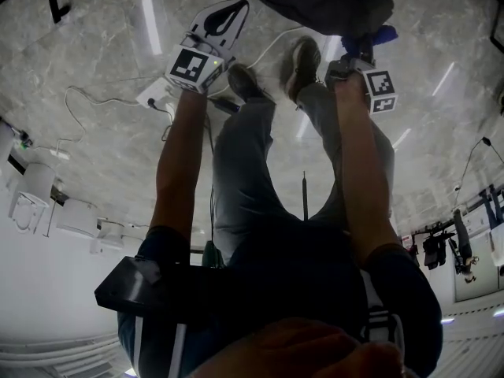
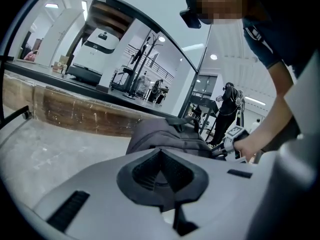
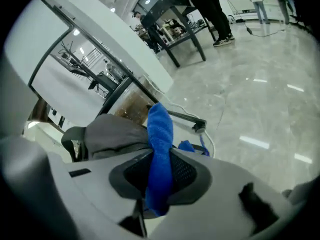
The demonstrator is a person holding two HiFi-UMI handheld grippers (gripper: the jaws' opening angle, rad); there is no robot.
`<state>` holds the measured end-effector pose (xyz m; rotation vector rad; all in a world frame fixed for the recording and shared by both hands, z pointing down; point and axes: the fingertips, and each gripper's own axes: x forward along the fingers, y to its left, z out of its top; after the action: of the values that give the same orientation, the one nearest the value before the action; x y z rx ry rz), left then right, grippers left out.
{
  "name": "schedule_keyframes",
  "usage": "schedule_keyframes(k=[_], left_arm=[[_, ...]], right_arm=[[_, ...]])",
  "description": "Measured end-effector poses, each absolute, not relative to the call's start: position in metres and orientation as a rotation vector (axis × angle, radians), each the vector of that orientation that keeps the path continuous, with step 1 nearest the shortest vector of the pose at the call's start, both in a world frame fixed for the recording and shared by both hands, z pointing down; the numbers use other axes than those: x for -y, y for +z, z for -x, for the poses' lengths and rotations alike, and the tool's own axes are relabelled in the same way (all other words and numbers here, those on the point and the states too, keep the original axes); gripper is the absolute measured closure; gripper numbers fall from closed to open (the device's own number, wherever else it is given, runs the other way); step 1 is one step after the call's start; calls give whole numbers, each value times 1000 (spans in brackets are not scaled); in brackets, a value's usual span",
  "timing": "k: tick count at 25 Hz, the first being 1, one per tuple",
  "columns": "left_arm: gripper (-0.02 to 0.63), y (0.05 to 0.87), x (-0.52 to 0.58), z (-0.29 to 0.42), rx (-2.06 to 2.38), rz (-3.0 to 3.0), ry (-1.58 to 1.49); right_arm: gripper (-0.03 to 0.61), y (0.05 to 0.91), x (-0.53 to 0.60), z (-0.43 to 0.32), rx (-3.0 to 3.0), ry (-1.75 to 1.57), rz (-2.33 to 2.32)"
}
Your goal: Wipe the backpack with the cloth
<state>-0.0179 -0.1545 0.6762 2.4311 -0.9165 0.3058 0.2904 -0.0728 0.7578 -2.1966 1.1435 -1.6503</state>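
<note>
The dark grey backpack (image 1: 323, 2) lies at the top of the head view, beyond the person's shoes. My right gripper (image 1: 361, 53) hangs just in front of it, shut on a blue cloth (image 1: 383, 34). In the right gripper view the cloth (image 3: 160, 149) runs up between the pads of the right gripper (image 3: 159, 176), its free end standing above them, with the backpack (image 3: 115, 134) close behind on the left. My left gripper (image 1: 222, 18) is left of the bag, apart from it, shut and holding nothing. The left gripper view shows the backpack (image 2: 165, 136) ahead of the left gripper (image 2: 161, 176).
A white power strip (image 1: 157, 97) and its cables lie on the marble floor by the left gripper. A black metal bar (image 3: 185, 116) runs beside the bag. A wooden-faced ledge (image 2: 75, 116) stands behind it. A person (image 2: 230, 109) and equipment racks are far off.
</note>
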Motion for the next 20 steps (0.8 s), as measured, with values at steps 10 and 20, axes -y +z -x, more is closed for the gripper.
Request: schedule_keyframes(k=[10,20], left_arm=[[614,684,145,36,902,-2443,346],[614,675,155,37,939,-2447,305]], right_arm=[[503,668,121,-232,-1718,-1234,2373],[503,748,177,-61,-2559,-1228,2034]])
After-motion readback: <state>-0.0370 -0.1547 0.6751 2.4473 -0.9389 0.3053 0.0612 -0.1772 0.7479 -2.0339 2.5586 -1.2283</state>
